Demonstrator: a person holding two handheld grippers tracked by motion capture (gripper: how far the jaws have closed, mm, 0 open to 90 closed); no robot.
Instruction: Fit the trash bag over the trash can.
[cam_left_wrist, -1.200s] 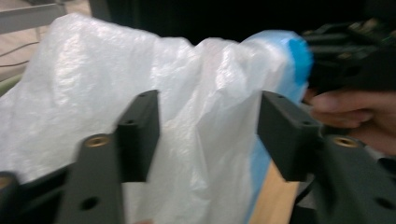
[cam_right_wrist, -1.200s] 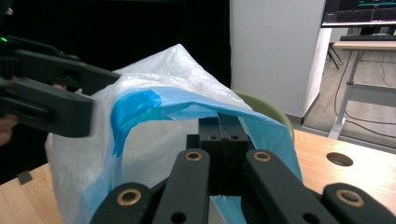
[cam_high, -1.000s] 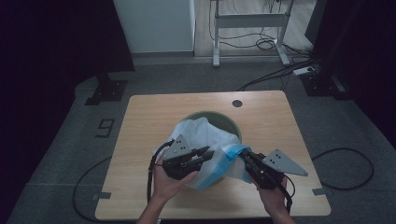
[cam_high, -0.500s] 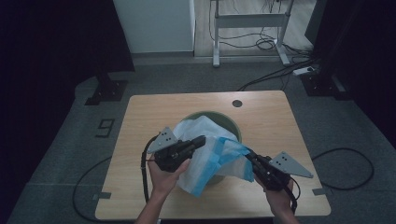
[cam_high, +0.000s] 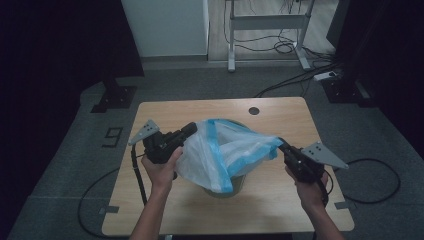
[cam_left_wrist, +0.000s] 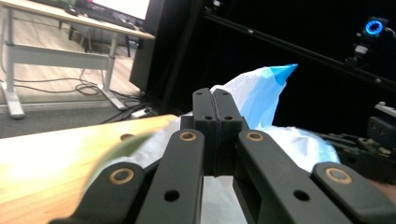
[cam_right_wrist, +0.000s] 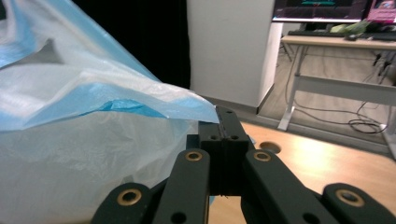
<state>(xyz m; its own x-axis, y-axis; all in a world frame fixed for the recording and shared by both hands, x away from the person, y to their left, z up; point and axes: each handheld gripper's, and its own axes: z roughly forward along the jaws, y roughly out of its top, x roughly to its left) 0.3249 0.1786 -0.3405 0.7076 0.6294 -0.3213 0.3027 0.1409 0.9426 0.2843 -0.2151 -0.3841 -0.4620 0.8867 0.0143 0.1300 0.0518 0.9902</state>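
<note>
Plastic film, white with a blue band at its mouth, is what both tools are working: in the high view the bag (cam_high: 225, 150) is drawn taut across the middle of the wooden table (cam_high: 165, 210), its body sagging into a round green bin (cam_high: 236, 186) that stands beneath it. The left gripper (cam_high: 190, 130) pinches the rim at one side and the right gripper (cam_high: 281, 144) pinches it at the opposite side, hands well apart, so the mouth is pulled wide; I judge this is the way to open the liner enough to drop its edge over the bin's lip. Holding the two pinch points above the bin lets the rest hang free inside it. From the left gripper view, the left gripper (cam_left_wrist: 215, 100) has its jaws pressed flat together with white film bunched just behind and under them, and a blue-tipped corner of the bag (cam_left_wrist: 261, 93) stands up beyond; the tight clamp suits such thin, slippery material. From the right gripper view, the right gripper (cam_right_wrist: 225, 122) is likewise clamped, the blue rim of the bag (cam_right_wrist: 93, 102) running straight into its tips and stretching away to the left under tension, with the table (cam_right_wrist: 299, 149) below.
</note>
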